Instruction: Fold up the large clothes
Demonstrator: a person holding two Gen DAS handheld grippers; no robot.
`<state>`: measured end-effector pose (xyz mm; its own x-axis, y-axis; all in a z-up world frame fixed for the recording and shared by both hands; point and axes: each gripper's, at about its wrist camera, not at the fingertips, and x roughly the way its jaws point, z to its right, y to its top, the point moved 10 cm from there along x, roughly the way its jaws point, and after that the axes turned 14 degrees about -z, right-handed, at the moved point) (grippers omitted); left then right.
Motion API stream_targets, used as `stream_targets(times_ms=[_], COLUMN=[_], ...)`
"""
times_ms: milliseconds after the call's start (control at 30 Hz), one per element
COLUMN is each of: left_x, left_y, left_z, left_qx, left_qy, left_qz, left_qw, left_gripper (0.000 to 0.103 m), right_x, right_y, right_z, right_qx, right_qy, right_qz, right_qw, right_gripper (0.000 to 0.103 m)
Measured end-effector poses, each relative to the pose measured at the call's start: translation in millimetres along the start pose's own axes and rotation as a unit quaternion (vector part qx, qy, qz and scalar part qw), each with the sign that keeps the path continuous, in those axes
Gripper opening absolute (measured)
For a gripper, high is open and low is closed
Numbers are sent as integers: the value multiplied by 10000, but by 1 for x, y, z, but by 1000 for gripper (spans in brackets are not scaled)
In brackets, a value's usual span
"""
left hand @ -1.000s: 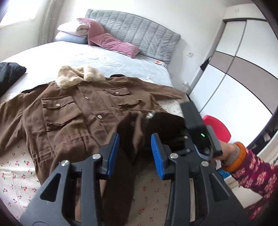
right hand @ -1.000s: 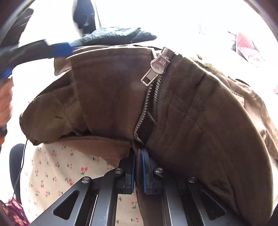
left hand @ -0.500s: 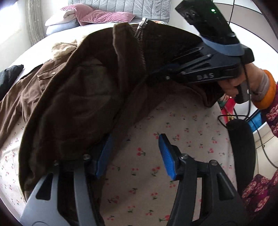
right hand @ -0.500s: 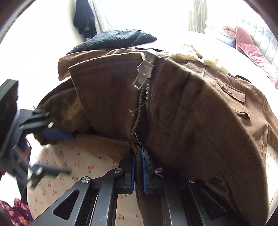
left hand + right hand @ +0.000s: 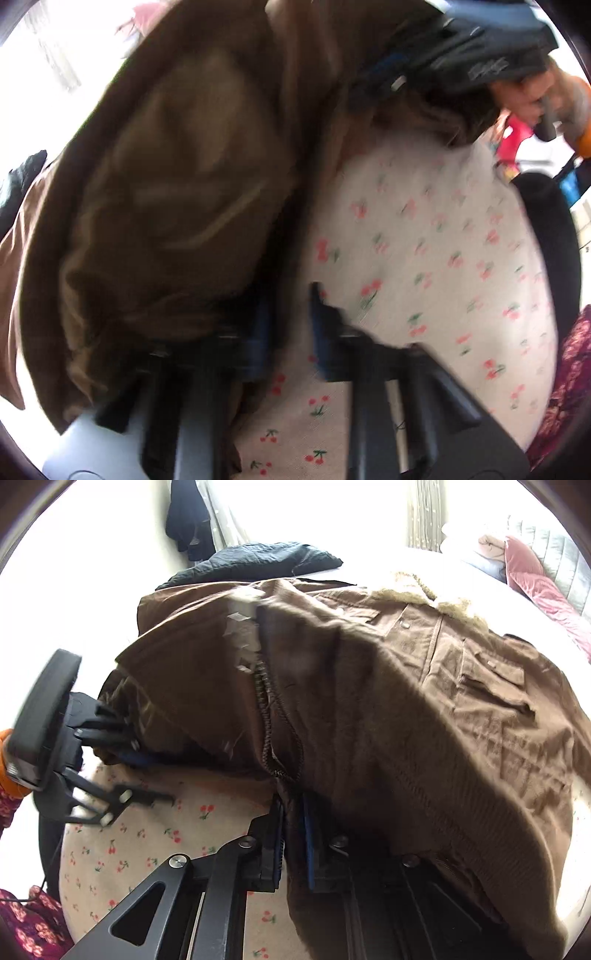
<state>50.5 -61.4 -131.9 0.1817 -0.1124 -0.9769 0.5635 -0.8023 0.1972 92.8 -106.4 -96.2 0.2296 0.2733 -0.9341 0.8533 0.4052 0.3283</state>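
Since a second ago, the left gripper [image 5: 286, 325] has dropped to the jacket [image 5: 369, 701] hem on the bed [image 5: 424, 240], jaws closing with no clear bite. The right gripper [image 5: 291, 842], loosening, pinches hem by the zip; cloth may slip free.

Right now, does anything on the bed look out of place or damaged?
Nothing looks damaged. The brown jacket is bunched: its hem is lifted and doubled back over its front, mid-fold, above the cherry-print sheet. A dark garment lies apart near the bed's far edge, not folded.
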Motion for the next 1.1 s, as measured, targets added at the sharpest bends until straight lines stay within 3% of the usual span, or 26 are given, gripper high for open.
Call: stream_targets(times_ms=[67,267,333,400,500,533,633,767,867,933,1000,1100], left_x=[2,-32,-44,-50,-49,-49,-71,-135,-168,-170,-162,-143], left_y=[-1,9,11,11,10,10,5,-8,-21,-33,-50,-77], left_z=[-4,-30,-37,-44,-42,-39,-30,-26,-10,8,31,58], left_qx=[-213,-840,-937,-955,-925,-910,-849,-803,-469,-135,235,540], left_qy=[-124,-221,-320,-218,-237,-326,-368,-394,-340,-316,-547,-837], left_qz=[60,609,734,778,730,704,849,1484,1706,1591,1340,933], left_qw=[9997,9944,9924,9921,9928,9928,9921,9849,9836,9867,9892,9906], left_gripper=[5,4,4,4,4,4,4,3,3,1,0,0], right_x=[4,25,29,34,39,38,11,-63,-99,-104,-94,-68], right_y=[-8,-44,-55,-65,-76,-76,-65,-57,-62,-73,-88,-123], right_z=[-6,-18,-18,-16,-1,1,5,-4,-17,-22,-27,-48], right_qx=[-41,-391,-575,-776,-1034,-977,-769,-691,-804,-888,-959,-1243], right_qy=[-59,-543,-890,-1334,-2076,-2105,-2095,-1743,-1685,-1711,-1714,-1175], right_qz=[-80,-545,-626,-717,-756,-734,-525,-116,-96,-317,-655,-1243], right_qw=[9999,9963,9924,9854,9698,9699,9734,9822,9824,9807,9783,9774], right_gripper=[16,39,47,47,41,5,5,5,5,5,4,0])
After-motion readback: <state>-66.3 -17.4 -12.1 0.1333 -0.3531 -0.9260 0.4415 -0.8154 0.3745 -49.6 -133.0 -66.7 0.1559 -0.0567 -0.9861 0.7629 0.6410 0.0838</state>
